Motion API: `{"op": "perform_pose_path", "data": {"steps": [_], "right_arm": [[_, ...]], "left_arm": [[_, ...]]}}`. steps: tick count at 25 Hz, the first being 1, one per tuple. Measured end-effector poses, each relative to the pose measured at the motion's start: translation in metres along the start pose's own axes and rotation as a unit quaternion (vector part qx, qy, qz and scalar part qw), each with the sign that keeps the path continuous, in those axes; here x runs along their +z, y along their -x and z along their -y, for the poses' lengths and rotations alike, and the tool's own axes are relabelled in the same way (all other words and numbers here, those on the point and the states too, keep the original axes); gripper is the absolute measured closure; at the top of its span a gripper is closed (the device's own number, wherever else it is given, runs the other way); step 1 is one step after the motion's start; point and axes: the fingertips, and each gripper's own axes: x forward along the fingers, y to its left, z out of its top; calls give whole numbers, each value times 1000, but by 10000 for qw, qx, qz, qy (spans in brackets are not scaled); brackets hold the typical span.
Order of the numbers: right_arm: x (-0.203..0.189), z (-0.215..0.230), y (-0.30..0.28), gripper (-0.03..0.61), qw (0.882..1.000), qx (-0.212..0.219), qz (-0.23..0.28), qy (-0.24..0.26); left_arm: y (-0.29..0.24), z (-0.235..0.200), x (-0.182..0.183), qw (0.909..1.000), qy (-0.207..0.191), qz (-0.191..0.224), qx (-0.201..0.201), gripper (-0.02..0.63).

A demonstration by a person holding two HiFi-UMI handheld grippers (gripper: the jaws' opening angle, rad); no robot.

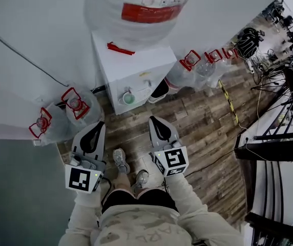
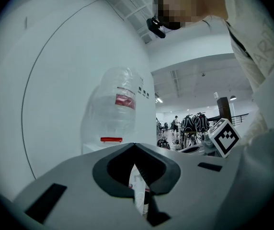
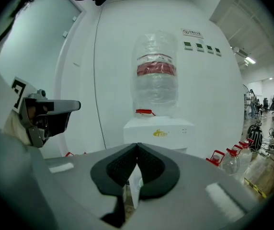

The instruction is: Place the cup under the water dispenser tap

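Observation:
A white water dispenser [image 1: 131, 70] stands against the wall with a large clear bottle [image 1: 136, 6] on top. A small pale green cup [image 1: 128, 97] sits in the dispenser's front recess, below the taps. My left gripper [image 1: 101, 124] and right gripper [image 1: 152, 119] are held side by side over the wooden floor, short of the dispenser, both pointing toward it. Each is shut with nothing between its jaws. In the left gripper view the left gripper's [image 2: 135, 145] jaw tips meet. The right gripper [image 3: 137, 145] faces the dispenser [image 3: 158, 133] and bottle [image 3: 156, 75] straight ahead.
Several clear water jugs with red handles stand on the floor left [image 1: 75, 104] and right [image 1: 190, 60] of the dispenser. A yellow-black strip [image 1: 228, 99] lies on the floor to the right, beside a black railing [image 1: 269, 137]. My shoes [image 1: 120, 160] are below the grippers.

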Motion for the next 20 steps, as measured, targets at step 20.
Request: {"op": "perform_pose_path", "data": {"steps": [20], "right_arm": [[81,-14,87,569,9980,-9,536,342]], "left_arm": [[41,55,79,9974,-430,558,-124,609]]}}
